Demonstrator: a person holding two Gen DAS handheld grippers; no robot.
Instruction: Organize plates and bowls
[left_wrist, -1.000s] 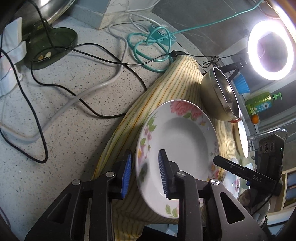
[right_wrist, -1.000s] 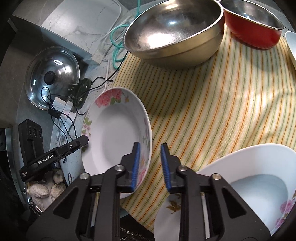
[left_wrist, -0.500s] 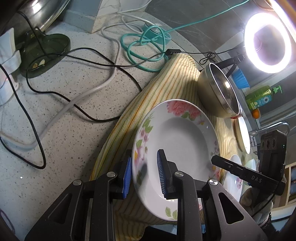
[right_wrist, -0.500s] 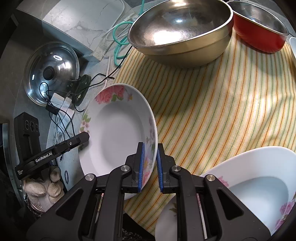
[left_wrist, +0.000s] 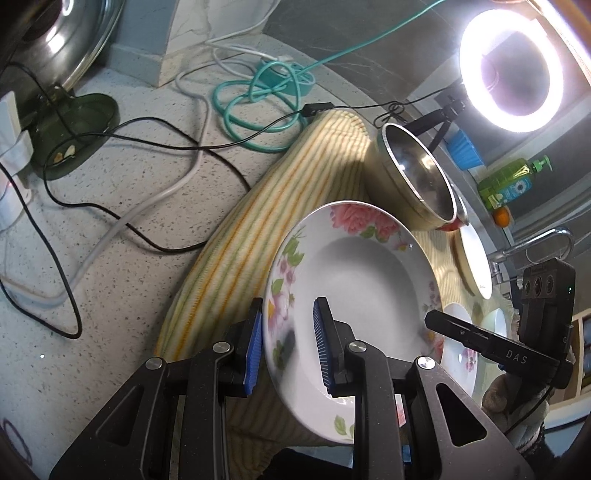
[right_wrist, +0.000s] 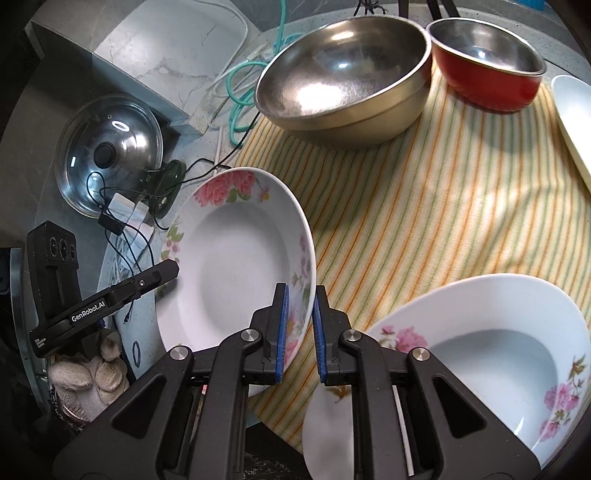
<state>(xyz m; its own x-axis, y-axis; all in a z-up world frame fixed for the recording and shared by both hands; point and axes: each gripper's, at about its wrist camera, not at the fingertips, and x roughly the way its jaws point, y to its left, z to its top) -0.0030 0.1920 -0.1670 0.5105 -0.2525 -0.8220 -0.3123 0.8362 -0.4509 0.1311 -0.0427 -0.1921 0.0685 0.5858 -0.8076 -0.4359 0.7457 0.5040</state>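
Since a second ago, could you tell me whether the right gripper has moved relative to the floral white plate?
Yes. The right gripper advanced onto the floral white plate, whose rim now sits between the jaws.

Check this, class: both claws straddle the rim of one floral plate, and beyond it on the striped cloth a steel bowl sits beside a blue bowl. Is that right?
One slip: the bowl beside the steel bowl is red, not blue, as the right wrist view shows. The rest stands: the left claw and right claw both straddle the plate's rim, on the striped cloth.
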